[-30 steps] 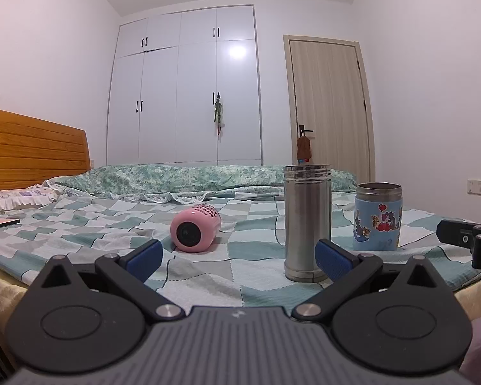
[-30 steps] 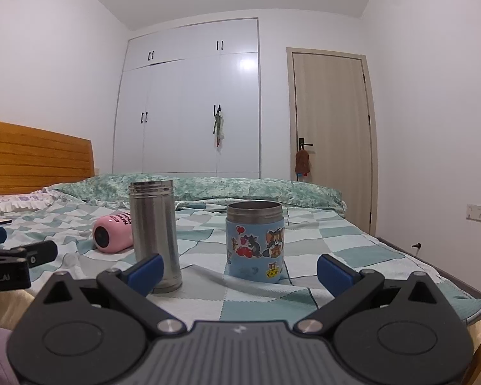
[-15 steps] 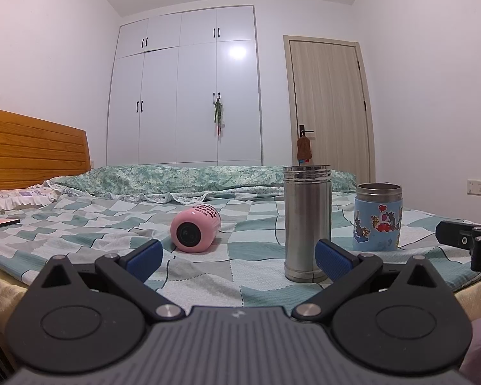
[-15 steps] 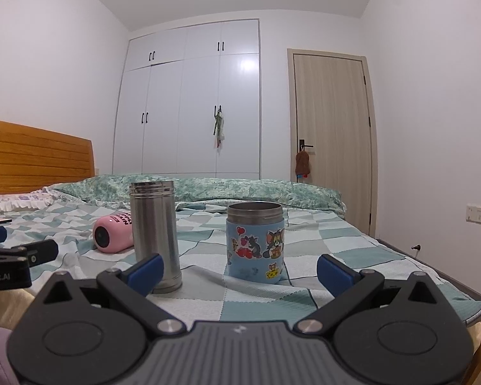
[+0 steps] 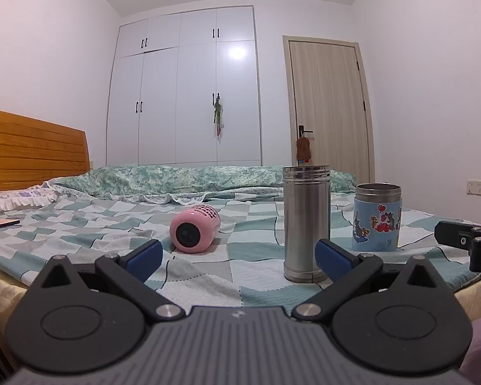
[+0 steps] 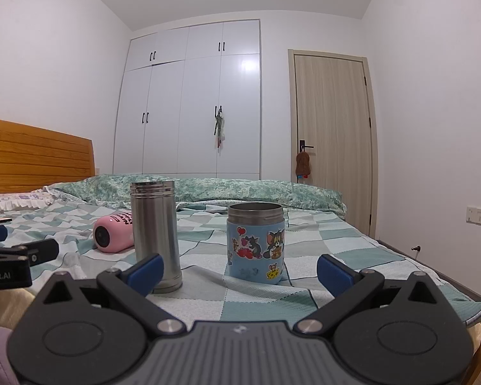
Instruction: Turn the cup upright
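Note:
A pink cup lies on its side on the checkered bedspread, its round end facing me; it also shows in the right wrist view, partly hidden behind the steel flask. My left gripper is open and empty, held at the bed's near edge, short of the pink cup. My right gripper is open and empty, in front of the blue cartoon cup. The right gripper's fingers show at the right edge of the left wrist view.
A tall steel flask stands upright right of the pink cup, also in the right wrist view. The blue cartoon cup stands upright further right. A wooden headboard is left; wardrobe and door stand behind the bed.

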`<state>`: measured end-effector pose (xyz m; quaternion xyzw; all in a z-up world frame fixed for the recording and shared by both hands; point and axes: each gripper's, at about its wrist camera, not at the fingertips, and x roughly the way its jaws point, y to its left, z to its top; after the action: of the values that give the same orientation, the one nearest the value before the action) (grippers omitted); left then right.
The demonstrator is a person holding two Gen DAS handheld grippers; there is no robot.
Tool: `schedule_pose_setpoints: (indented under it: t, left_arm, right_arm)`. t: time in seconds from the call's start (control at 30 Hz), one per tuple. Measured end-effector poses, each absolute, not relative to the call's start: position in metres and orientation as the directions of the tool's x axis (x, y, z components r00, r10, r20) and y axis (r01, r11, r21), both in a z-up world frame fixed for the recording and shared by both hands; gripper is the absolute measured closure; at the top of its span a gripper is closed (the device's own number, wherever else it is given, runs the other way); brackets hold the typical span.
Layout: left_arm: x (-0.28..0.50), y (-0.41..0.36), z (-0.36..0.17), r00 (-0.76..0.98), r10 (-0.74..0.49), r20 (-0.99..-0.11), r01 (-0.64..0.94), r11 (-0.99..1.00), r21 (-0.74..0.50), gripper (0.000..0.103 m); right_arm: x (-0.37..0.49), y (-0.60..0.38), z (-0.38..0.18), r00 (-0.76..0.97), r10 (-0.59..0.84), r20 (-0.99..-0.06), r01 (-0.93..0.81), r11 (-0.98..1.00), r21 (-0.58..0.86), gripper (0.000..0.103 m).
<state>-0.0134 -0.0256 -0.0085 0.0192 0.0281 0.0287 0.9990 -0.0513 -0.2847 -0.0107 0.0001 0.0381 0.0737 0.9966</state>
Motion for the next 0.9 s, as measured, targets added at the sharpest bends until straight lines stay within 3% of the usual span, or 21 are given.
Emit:
schedule_pose_setpoints:
  t: [0.9]
  left_arm:
    - [-0.0163, -0.0257, -0.0088, 0.997, 0.056, -0.045, -0.054, 0.997, 0.047, 0.000]
  right_arm:
    - [-0.0517, -0.2836, -0.0099, 0.986, 0.148, -0.073, -0.149, 0.989, -0.009, 0.001]
